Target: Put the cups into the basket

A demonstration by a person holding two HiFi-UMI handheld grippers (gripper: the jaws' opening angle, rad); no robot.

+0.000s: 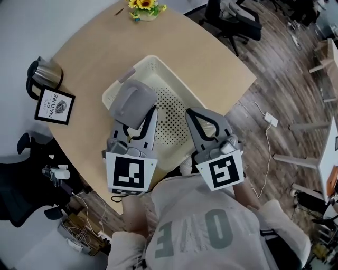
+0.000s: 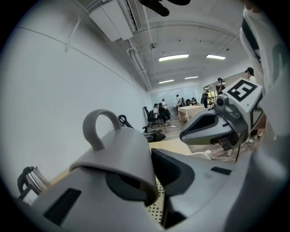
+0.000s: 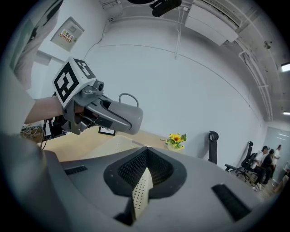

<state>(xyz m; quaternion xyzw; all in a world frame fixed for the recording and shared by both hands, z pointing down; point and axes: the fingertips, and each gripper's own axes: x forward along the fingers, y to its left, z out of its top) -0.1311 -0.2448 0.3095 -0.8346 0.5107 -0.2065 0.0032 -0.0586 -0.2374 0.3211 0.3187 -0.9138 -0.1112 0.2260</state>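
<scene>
A cream perforated basket (image 1: 171,113) stands on the round wooden table (image 1: 211,58). My left gripper (image 1: 138,120) is shut on a grey cup (image 1: 134,103) and holds it tilted above the basket's left half. In the left gripper view the grey cup (image 2: 120,154) lies mouth-down over one jaw, handle up, with the basket's holes (image 2: 156,210) below. My right gripper (image 1: 203,118) hovers over the basket's right side, shut with nothing in it. In the right gripper view its jaws (image 3: 145,174) meet over the basket, and the held cup (image 3: 122,115) shows to the left.
A steel kettle (image 1: 45,74) and a framed card (image 1: 55,106) sit at the table's left edge. A sunflower pot (image 1: 144,9) stands at the far edge. Office chairs (image 1: 232,18) and a floor cable (image 1: 266,118) lie beyond the table.
</scene>
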